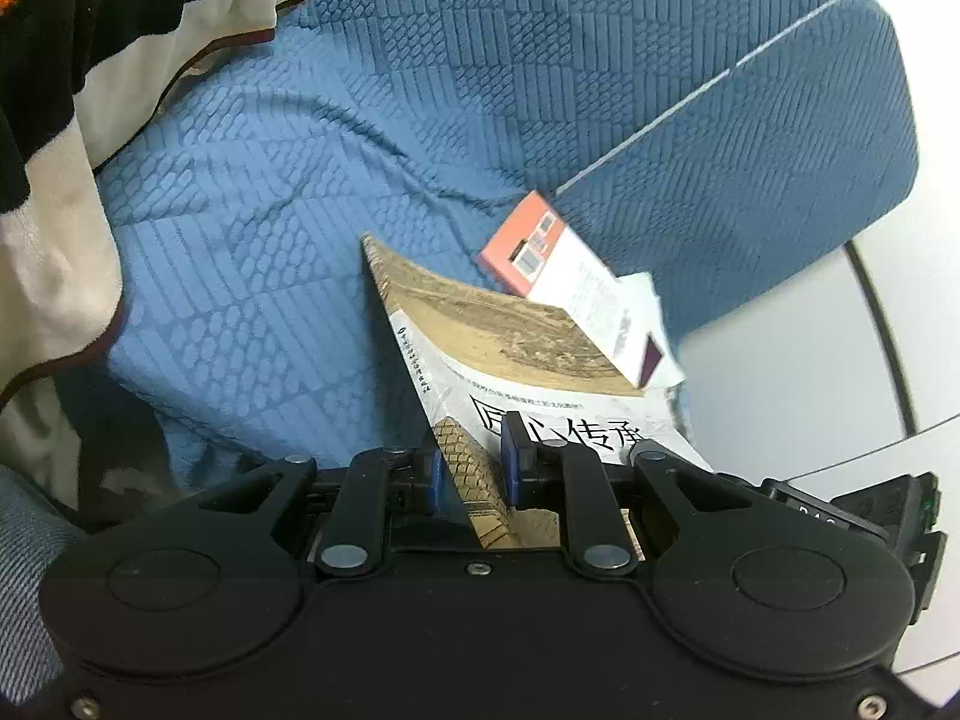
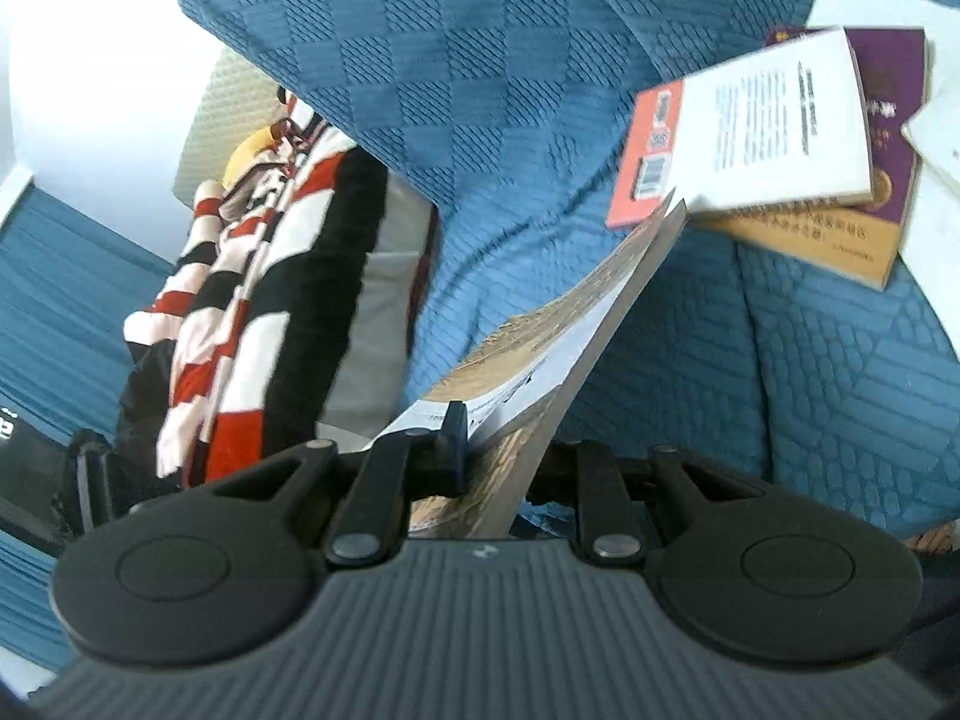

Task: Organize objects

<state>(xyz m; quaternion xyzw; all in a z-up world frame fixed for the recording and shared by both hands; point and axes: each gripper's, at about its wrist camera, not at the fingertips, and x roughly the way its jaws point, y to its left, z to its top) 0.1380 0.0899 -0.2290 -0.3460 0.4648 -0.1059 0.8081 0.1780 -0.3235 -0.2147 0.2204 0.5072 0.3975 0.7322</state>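
Left gripper [image 1: 471, 468] clamps the tan book [image 1: 510, 354] at its near edge; right gripper [image 2: 495, 450] clamps the same book [image 2: 540, 348]. At one o'clock, an orange-backed book [image 2: 750, 126] lies on the blue sofa [image 2: 480, 90].

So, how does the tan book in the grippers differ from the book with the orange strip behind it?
The tan book is held in the air by both grippers, left gripper and right gripper; the orange-strip book lies on top of other books. The tan book is tilted and its cover bends; the orange-strip book lies nearly flat. The tan one shows large black characters, the other small printed text on white. Both are paperbacks over the blue sofa.
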